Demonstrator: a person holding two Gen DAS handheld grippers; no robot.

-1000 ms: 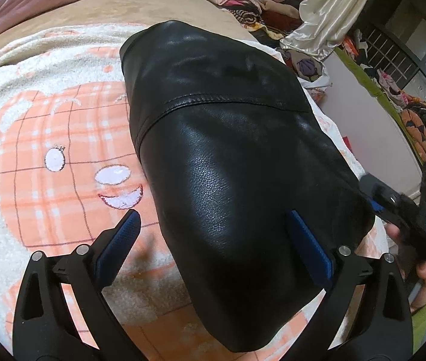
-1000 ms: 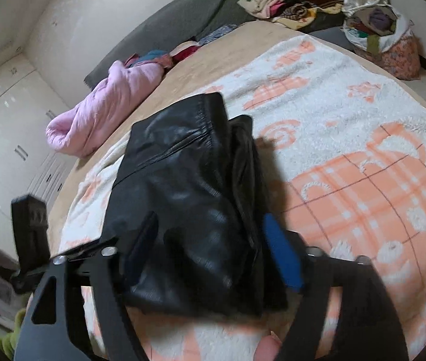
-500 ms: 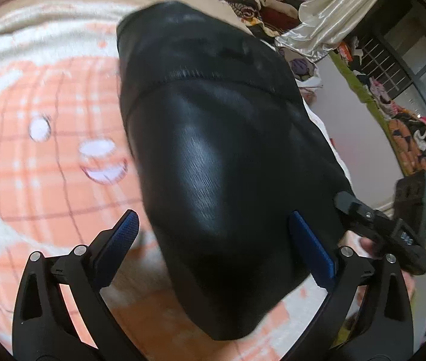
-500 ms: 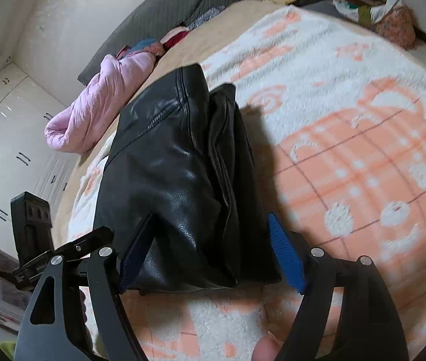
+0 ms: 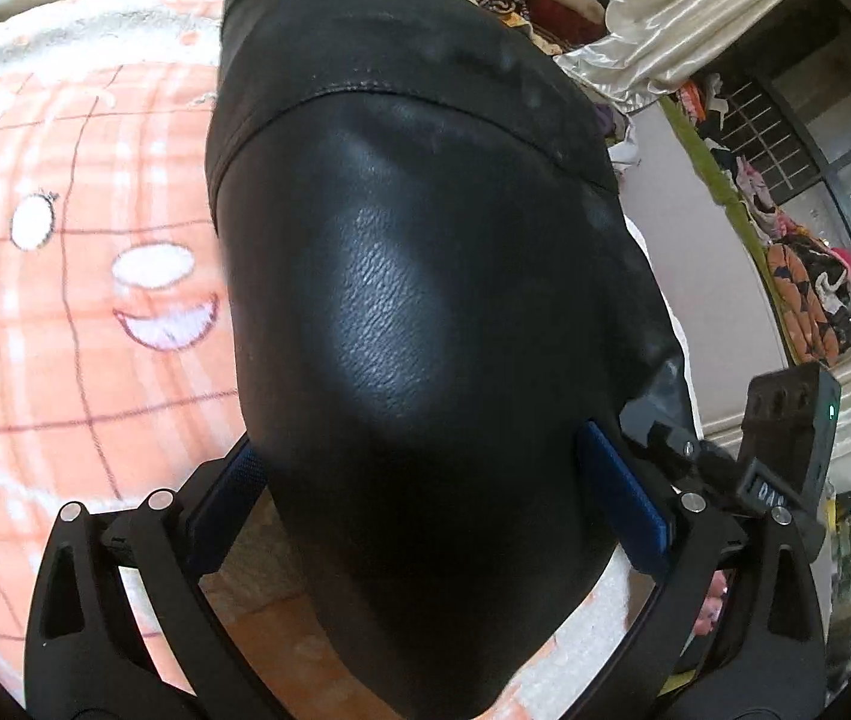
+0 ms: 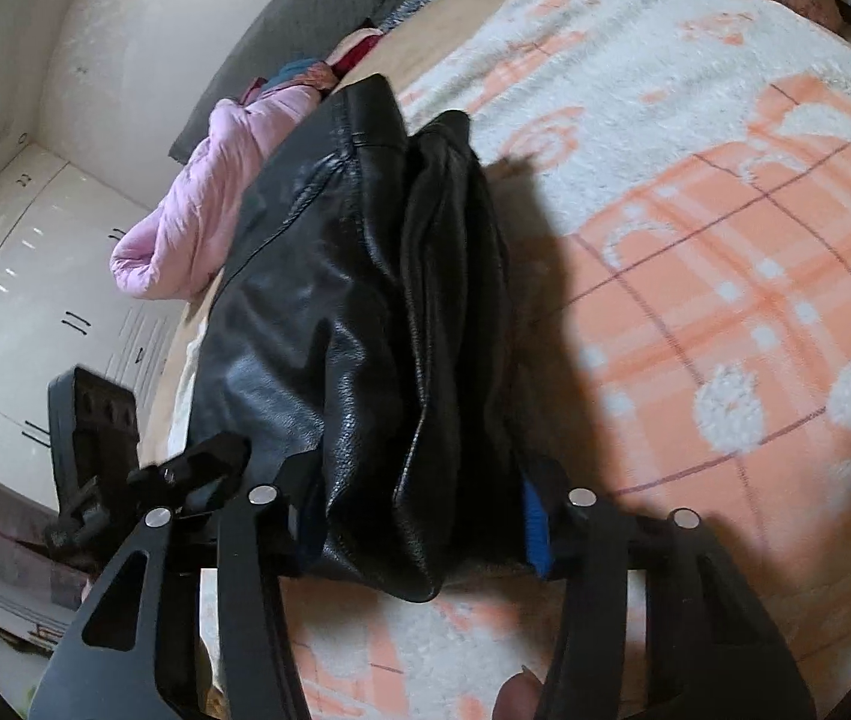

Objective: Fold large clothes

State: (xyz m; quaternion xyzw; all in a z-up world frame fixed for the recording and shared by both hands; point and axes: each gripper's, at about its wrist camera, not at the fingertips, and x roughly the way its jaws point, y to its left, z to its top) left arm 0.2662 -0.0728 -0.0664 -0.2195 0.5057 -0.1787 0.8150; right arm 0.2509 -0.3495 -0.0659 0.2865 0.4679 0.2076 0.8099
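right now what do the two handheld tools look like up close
Both are matte black plastic. The left tool has two forked fingers with cut-out slots, silver rivets at the pivots and ribbed blue pads. The right tool is the same build with blue pads, and carries a black box with a small green light.

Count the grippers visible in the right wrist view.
2. The right gripper is at the bottom, around the near end of the black leather jacket; the left gripper is at lower left beside it.

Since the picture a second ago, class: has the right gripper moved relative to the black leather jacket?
Yes. The right gripper has advanced onto the black leather jacket; its jaws have just been closing, with the folded edge now between them.
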